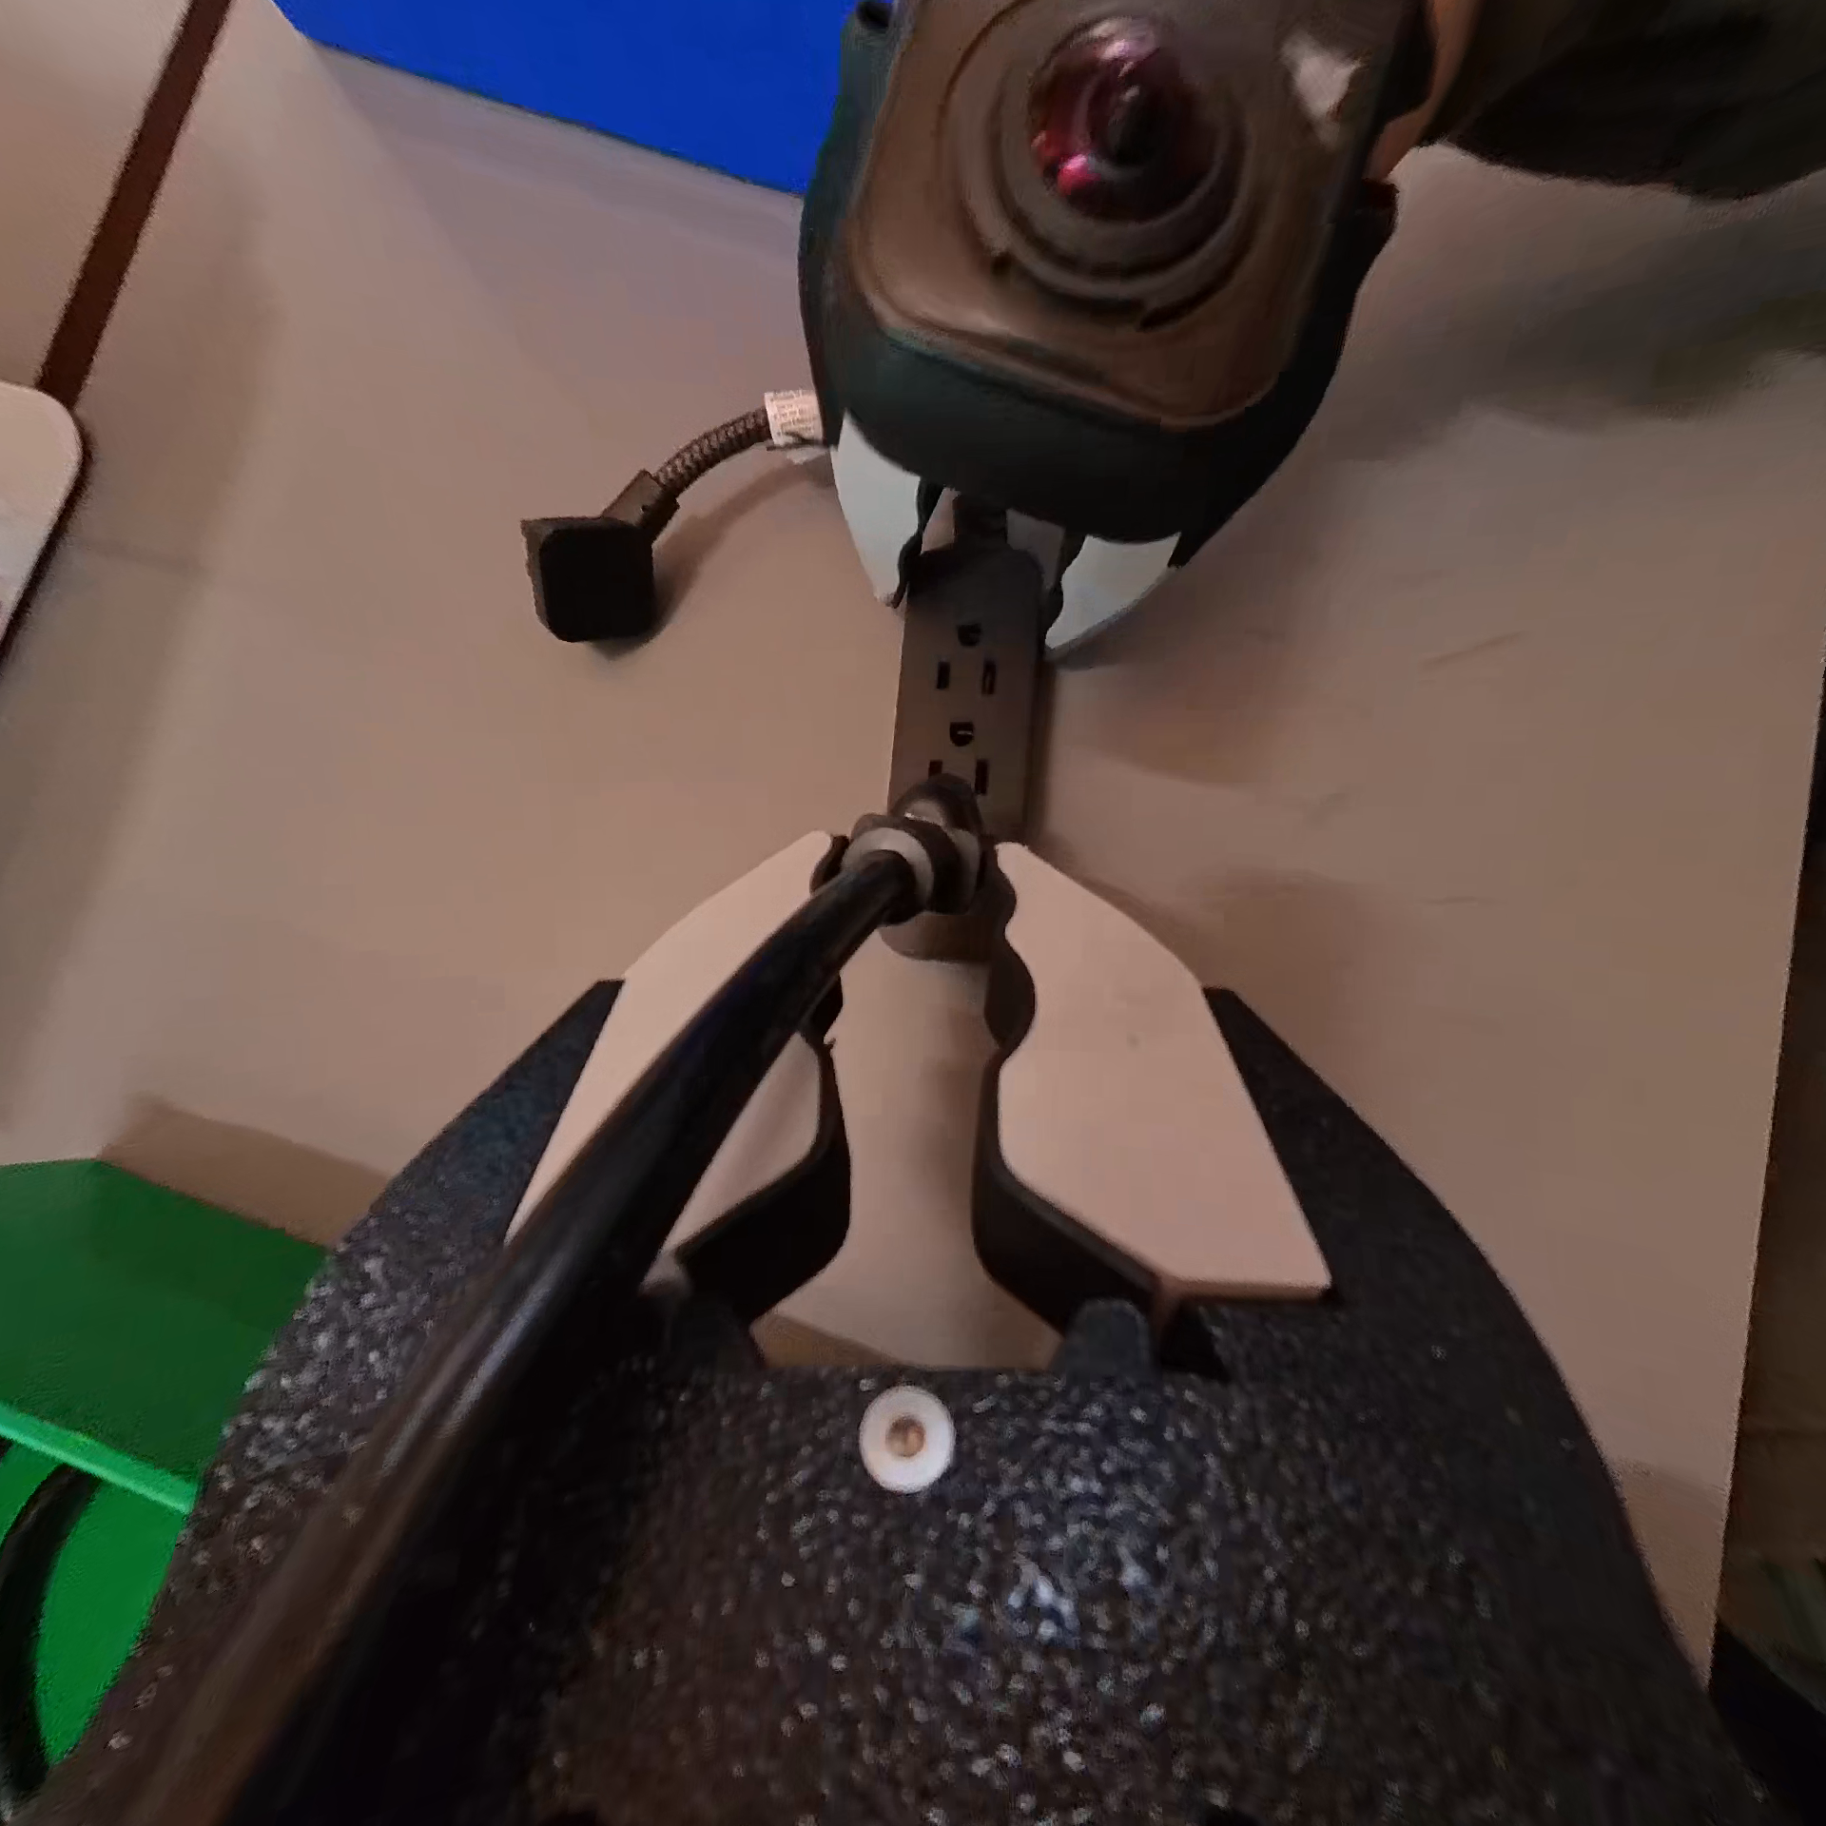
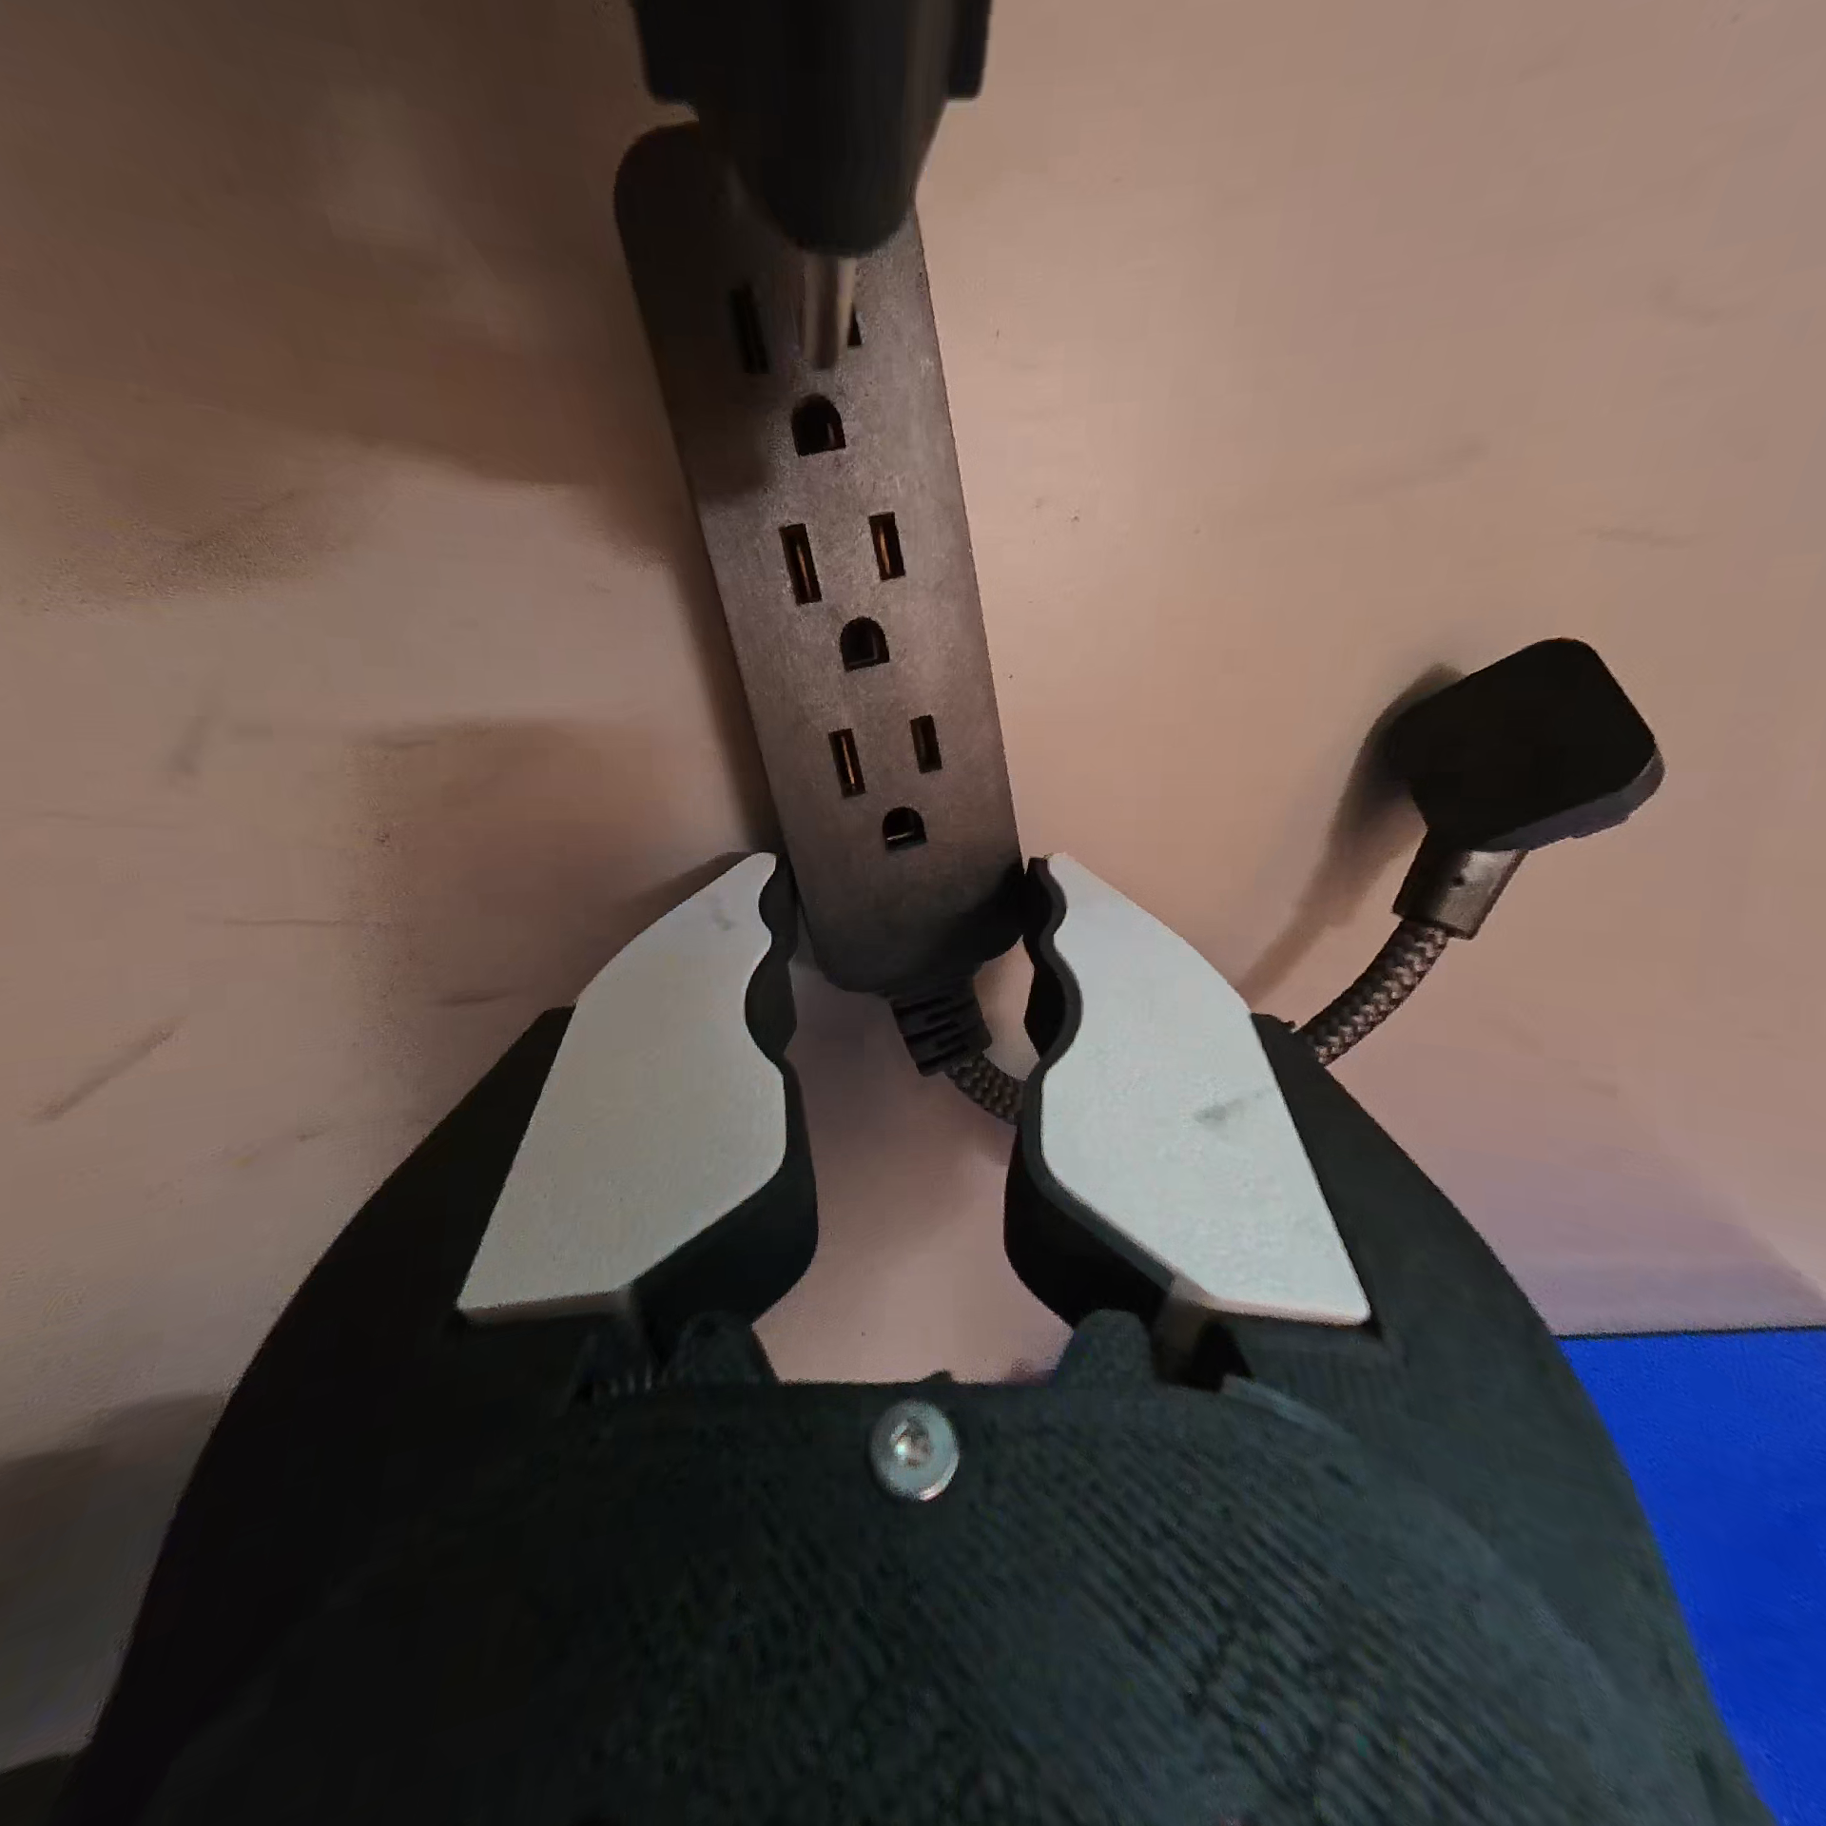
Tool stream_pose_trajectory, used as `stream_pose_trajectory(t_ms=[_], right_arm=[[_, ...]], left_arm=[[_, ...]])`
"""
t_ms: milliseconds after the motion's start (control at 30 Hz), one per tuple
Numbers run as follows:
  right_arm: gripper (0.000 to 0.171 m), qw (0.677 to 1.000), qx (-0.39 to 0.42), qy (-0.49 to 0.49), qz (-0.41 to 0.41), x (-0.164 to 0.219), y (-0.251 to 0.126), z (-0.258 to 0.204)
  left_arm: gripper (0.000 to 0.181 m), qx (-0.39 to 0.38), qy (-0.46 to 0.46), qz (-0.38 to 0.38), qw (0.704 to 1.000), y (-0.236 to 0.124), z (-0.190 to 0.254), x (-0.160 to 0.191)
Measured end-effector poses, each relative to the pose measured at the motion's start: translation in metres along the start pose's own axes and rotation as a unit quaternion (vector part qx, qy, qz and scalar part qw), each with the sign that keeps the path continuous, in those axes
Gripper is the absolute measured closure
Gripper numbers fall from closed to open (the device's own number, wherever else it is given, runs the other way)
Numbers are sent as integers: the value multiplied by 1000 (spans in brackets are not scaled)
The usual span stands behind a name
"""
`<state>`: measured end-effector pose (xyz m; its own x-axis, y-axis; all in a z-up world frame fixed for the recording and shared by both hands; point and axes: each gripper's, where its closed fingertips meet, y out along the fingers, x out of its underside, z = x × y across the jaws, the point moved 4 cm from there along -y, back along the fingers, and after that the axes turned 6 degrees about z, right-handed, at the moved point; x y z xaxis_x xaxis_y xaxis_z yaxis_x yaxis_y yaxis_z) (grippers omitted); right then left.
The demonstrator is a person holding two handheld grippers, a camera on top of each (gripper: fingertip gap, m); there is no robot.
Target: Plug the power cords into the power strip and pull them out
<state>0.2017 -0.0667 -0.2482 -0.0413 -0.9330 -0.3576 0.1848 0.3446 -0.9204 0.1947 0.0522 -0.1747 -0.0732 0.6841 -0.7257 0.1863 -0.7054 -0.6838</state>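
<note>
The right hand-held gripper [image 2: 904, 914] pinches the cord end of the power strip [image 2: 855, 613] on the worktop [image 2: 296, 593]; the left hand-held gripper [image 1: 914, 865] pinches a plug [image 2: 840, 148], prongs at the farthest outlet, not seated, other outlets empty

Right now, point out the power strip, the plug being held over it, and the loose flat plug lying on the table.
power strip [image 2: 840, 632], right wrist view, its socket face.
held plug [image 2: 830, 148], right wrist view, its ribbed body.
flat plug [image 2: 1527, 751], right wrist view, its black top.
</note>
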Motion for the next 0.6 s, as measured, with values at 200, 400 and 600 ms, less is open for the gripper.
stream_pose_trajectory(t_ms=[200,400,600], right_arm=[[126,1000,5,-2,17,1,0,-1],[126,1000,9,-7,16,2,0,-1],[126,1000,7,-11,12,1,1,-1]], left_arm=[[156,0,13,-43,999,11,4,8],[157,-8,18,-68,998,21,4,12],[156,-11,24,-86,996,25,6,11]])
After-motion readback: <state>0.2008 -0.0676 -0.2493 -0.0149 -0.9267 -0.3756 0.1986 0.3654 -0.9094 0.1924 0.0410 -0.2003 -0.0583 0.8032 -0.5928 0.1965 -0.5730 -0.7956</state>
